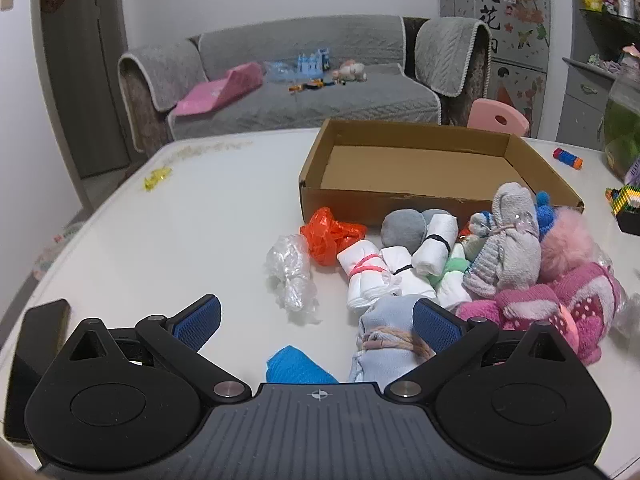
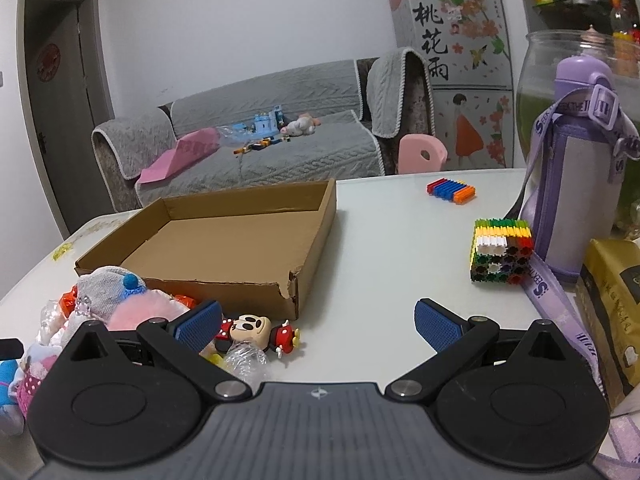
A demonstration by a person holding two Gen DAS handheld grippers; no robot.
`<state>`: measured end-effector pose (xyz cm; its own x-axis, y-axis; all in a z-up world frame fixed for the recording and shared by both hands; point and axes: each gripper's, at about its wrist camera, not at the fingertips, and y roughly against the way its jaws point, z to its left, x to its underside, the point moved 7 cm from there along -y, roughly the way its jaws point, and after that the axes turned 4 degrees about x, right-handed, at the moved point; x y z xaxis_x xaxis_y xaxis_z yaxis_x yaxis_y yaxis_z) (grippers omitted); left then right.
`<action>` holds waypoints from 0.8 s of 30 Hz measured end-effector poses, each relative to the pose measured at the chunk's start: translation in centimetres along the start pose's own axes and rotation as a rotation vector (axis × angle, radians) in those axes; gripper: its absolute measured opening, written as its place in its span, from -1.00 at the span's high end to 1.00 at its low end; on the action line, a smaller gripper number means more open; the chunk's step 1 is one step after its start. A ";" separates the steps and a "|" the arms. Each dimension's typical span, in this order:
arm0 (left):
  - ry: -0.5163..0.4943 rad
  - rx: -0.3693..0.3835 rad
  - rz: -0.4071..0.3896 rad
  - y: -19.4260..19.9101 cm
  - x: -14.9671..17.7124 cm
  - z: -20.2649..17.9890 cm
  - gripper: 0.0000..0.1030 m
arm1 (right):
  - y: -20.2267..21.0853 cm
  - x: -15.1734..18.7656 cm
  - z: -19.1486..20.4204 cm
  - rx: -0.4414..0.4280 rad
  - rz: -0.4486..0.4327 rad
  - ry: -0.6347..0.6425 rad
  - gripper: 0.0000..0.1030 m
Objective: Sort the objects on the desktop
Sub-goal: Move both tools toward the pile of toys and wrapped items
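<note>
Bare-floored cardboard box behind the sock bundles, both left tongs and right tongs wide open.

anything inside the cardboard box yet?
Nothing visible: the cardboard box shows bare brown floor in both views. Its near wall hides a strip of floor right behind it. The rolled socks lie outside, on the table.

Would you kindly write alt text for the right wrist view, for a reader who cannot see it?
The open right gripper hovers above a white table, facing an empty cardboard box. A Minnie Mouse figure lies near its left finger beside a pile of soft items, and to the right stand a coloured block cube and a purple bottle.
</note>
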<state>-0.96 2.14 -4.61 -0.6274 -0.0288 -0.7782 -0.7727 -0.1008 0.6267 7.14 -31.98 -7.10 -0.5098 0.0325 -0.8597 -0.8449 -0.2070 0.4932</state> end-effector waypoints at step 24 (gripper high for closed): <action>0.018 0.017 0.000 1.8 -0.4 -0.5 -0.99 | 1.3 -1.1 0.5 -0.034 -0.044 0.013 -0.99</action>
<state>-2.03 1.50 -3.21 -0.6258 -0.0465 -0.7786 -0.7743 -0.0839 0.6273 6.47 -31.82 -5.47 -0.4703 0.0298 -0.8820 -0.8602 -0.2386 0.4506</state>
